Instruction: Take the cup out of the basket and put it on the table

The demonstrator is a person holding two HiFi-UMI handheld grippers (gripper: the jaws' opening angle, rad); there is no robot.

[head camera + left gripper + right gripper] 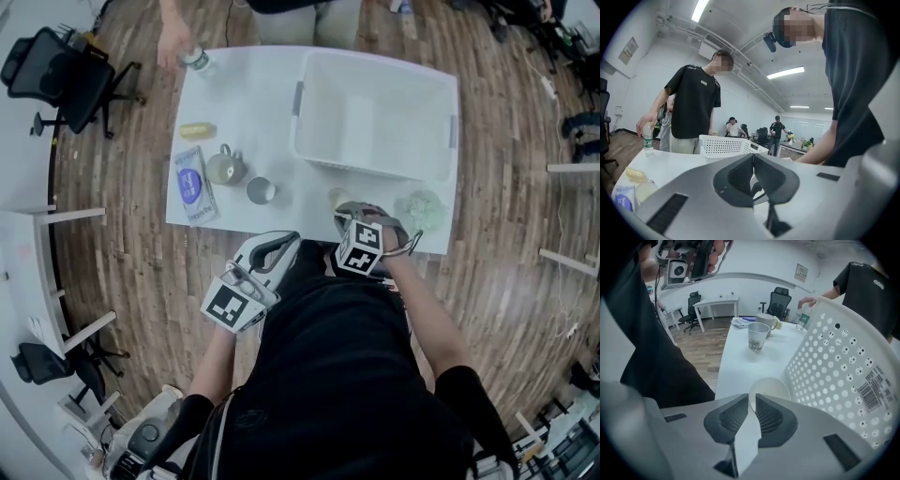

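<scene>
My right gripper (349, 212) is shut on the wall of a white cup (338, 198), just in front of the white perforated basket (375, 58) near the table's front edge. In the right gripper view the cup's rim (771, 387) shows past the right gripper (752, 408), with the basket wall (843, 376) close on the right. I cannot tell whether the cup's base touches the table. My left gripper (286, 244) hangs off the table's front edge by my body. Seen in its own view, the left gripper (753, 161) is shut and holds nothing, and the basket (724, 145) stands beyond it.
Left of the basket stand a metal cup (261, 190), a mug (225, 167), a blue packet (191, 183) and a yellow item (198, 130). Another person's hand holds a bottle (195, 59) at the far left corner. A pale green object (420, 208) lies at front right.
</scene>
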